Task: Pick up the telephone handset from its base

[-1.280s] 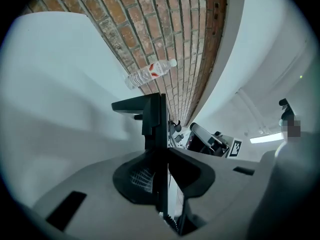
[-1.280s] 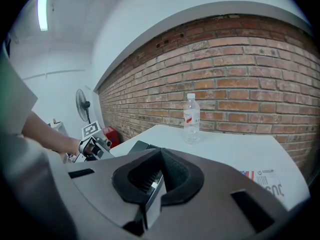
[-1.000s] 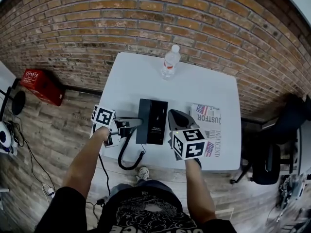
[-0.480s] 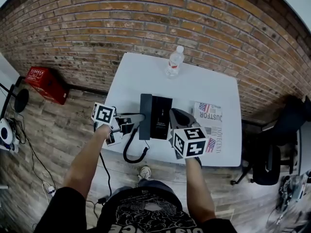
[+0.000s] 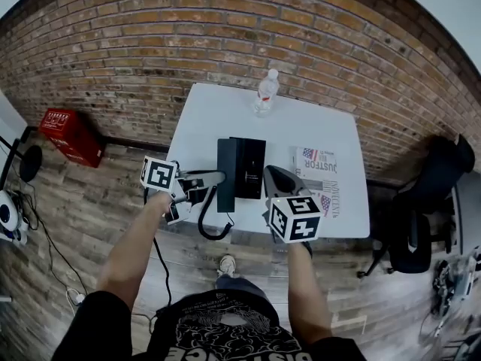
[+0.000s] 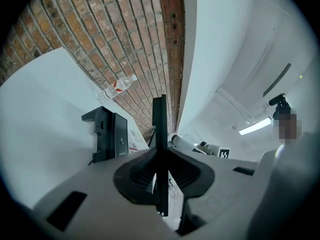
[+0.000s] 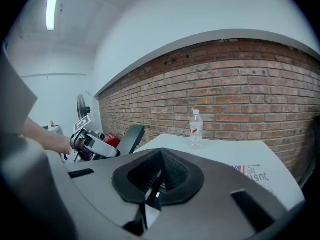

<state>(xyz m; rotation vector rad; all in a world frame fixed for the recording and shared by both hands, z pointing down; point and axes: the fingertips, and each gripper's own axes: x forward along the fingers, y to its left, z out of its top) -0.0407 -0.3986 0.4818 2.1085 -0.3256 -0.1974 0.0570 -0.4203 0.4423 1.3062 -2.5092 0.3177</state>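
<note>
The black telephone base (image 5: pixel 240 168) lies on the white table (image 5: pixel 301 138). My left gripper (image 5: pixel 201 180) hangs beside the base's left edge, over the table's front left corner, and is shut on the black handset (image 5: pixel 204 189). The handset is off the base, and its coiled cord (image 5: pixel 209 228) loops down below the table edge. In the left gripper view the handset (image 6: pixel 160 134) stands as a thin black slab clamped between the pads, with the base (image 6: pixel 107 134) beyond. My right gripper (image 5: pixel 279 185) hovers just right of the base, shut and empty. It sees the handset (image 7: pixel 131 135) from the side.
A plastic water bottle (image 5: pixel 264 92) stands at the table's far edge by the brick wall. A newspaper (image 5: pixel 323 177) lies right of the base. A red box (image 5: pixel 69 134) sits on the floor at left, a black chair (image 5: pixel 432 201) at right.
The left gripper has risen with the handset held in it, and the cord hangs longer below it. The right gripper has lifted and drifted slightly beside the base.
</note>
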